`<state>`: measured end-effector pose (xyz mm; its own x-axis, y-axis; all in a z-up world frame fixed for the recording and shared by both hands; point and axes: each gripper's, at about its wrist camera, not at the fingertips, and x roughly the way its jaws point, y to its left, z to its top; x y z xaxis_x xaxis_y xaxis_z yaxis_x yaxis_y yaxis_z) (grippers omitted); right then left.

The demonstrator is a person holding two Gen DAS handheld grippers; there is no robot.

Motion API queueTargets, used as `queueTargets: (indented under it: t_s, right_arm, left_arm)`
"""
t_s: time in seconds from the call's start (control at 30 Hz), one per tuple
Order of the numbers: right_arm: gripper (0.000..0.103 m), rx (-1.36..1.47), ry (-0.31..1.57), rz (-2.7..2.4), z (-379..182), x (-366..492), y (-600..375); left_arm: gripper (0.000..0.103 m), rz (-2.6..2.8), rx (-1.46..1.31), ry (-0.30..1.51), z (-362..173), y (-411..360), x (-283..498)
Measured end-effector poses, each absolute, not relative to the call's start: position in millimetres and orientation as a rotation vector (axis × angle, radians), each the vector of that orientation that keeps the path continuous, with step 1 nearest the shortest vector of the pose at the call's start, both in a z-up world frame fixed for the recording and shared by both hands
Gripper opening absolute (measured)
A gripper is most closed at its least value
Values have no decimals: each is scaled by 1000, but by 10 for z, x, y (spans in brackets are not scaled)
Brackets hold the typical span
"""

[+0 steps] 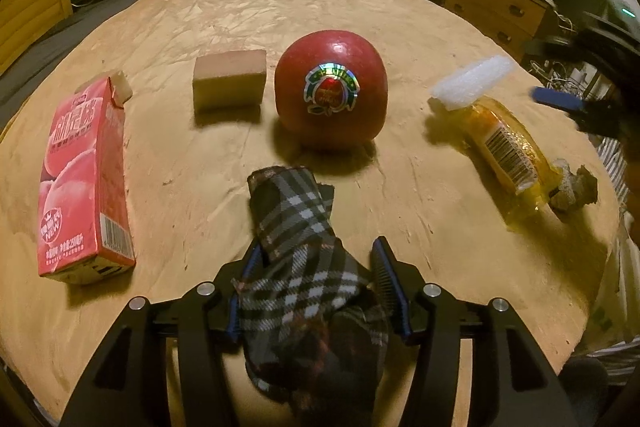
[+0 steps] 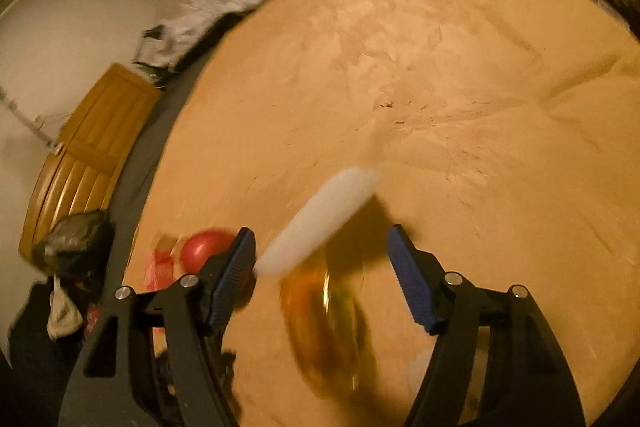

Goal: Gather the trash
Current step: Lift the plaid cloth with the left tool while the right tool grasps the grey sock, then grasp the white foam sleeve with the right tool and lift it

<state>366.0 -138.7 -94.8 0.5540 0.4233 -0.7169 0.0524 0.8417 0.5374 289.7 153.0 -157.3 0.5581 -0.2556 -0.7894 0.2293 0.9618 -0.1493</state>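
Between right gripper [image 2: 322, 259] fingers: wrapper [image 2: 320, 315], long axis toward camera.

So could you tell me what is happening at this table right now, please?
A person is clearing trash from a round wooden table with two tools. The left hand-held gripper is around a plaid cloth, jaws not visibly pinching it. The right hand-held gripper is open over a yellow wrapper and a white foam strip. A red apple, a pink carton and a sponge lie untouched.
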Motion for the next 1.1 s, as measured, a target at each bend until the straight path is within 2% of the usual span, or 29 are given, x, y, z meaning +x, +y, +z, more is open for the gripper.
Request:
queueTargets:
  t_s: [0.07,0.17,0.37,0.6,0.77,1.1]
  right_arm:
    - [61,600,1024,236,-1072,3879,-1366]
    - [47,581,1089,210,-1223,4037,-1309]
    - [36,504,982,268,-1019,3859,-1211]
    - [34,206,692,271,-354,3029,-786]
    - [34,-19,577,226,-235,2160,-461]
    - [34,-56,398,125,-103,1003,-213]
  left_arm:
    - [56,-280,-28,933,-1580,1519,2922]
    - [55,-270,-14,921,-1587,1498,2937]
    - [41,-243,-24,892,-1583,1541,2927]
    - [38,-229,-28,851,-1418,1616,2765]
    - [37,-203,-26,766,-1071,1748,2419]
    - [37,-222,-33,521,-83,1775,1476]
